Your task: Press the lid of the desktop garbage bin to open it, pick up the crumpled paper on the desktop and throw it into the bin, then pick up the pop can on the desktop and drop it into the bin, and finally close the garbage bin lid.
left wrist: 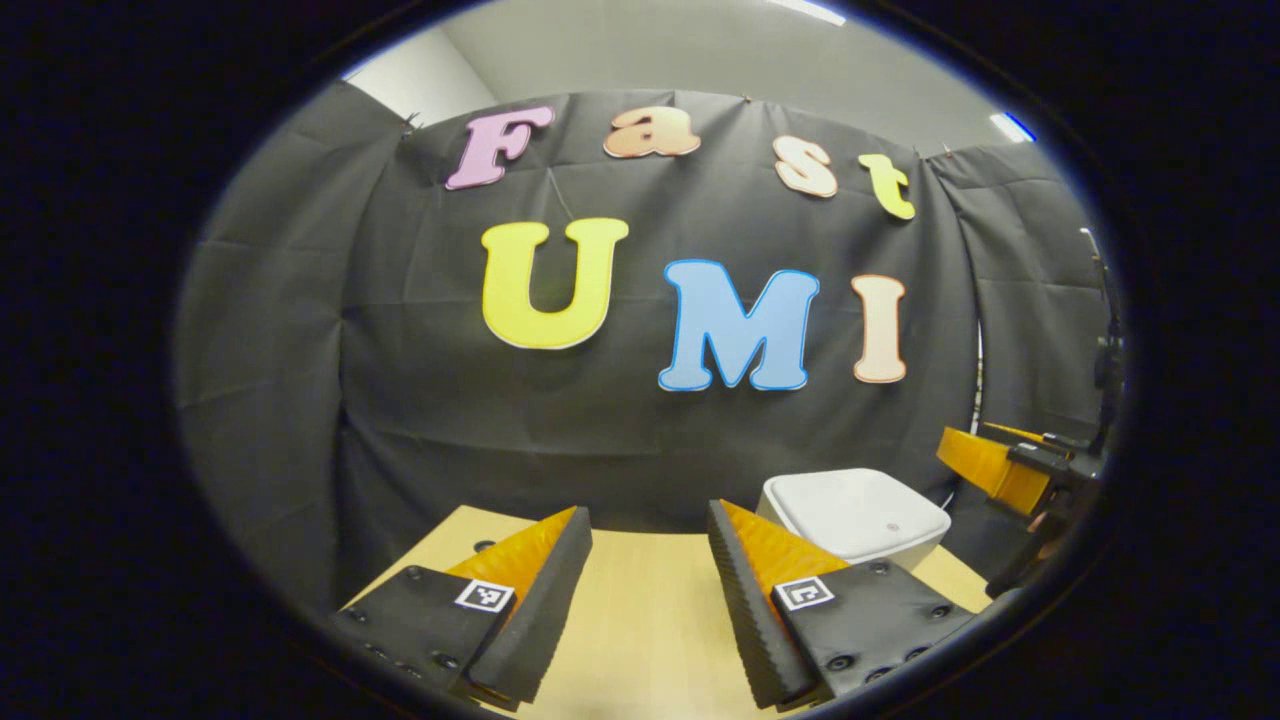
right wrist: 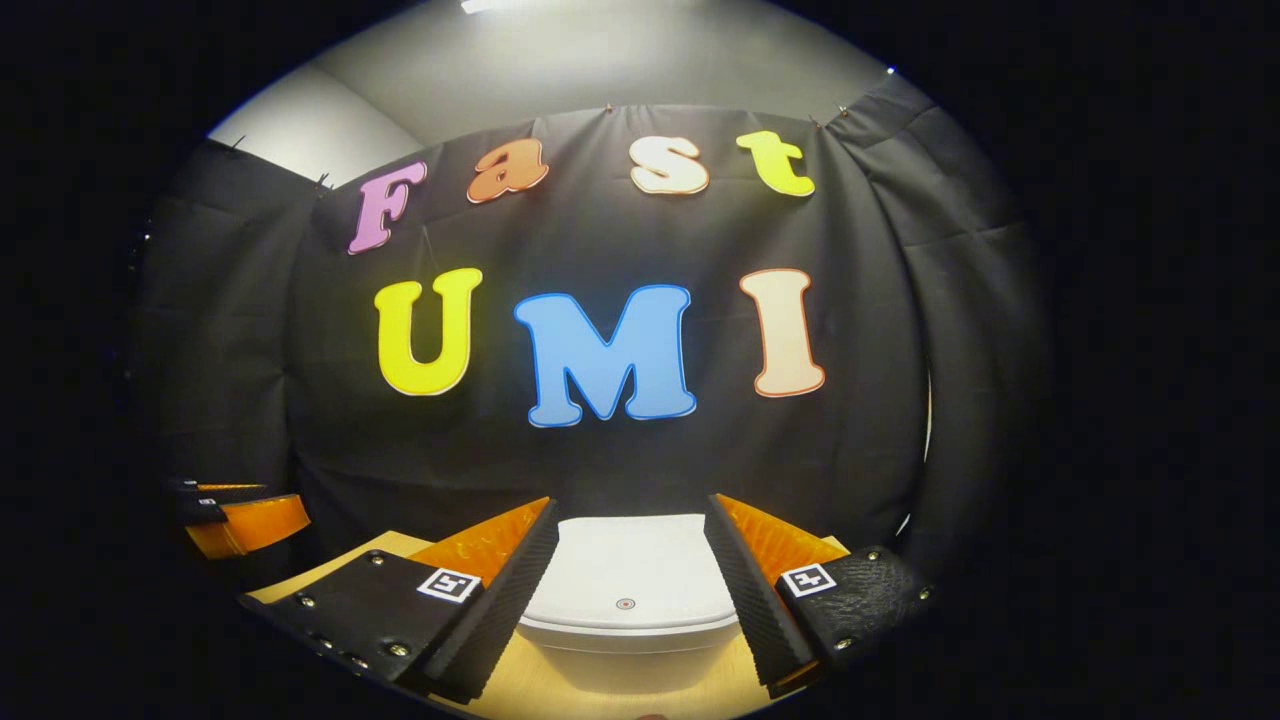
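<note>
Left gripper view, left gripper [left wrist: 648,590] spread wide over the wooden table [left wrist: 640,610], holding nothing, white garbage bin [left wrist: 855,515] with lid down ahead to its right, right gripper [left wrist: 1005,470] past the bin, right gripper view, right gripper [right wrist: 630,590] splayed apart, empty, hovering just before the bin [right wrist: 628,590], lid shut, left gripper [right wrist: 240,520] well left of the bin.

Left gripper view: aimed level over table [left wrist: 640,600] at wall; bin [left wrist: 855,512] seen lower right, set apart. Right gripper view: aimed likewise, bin [right wrist: 628,580] seen near, bottom centre between own fingers. Bin, table, wall shared by both.
</note>
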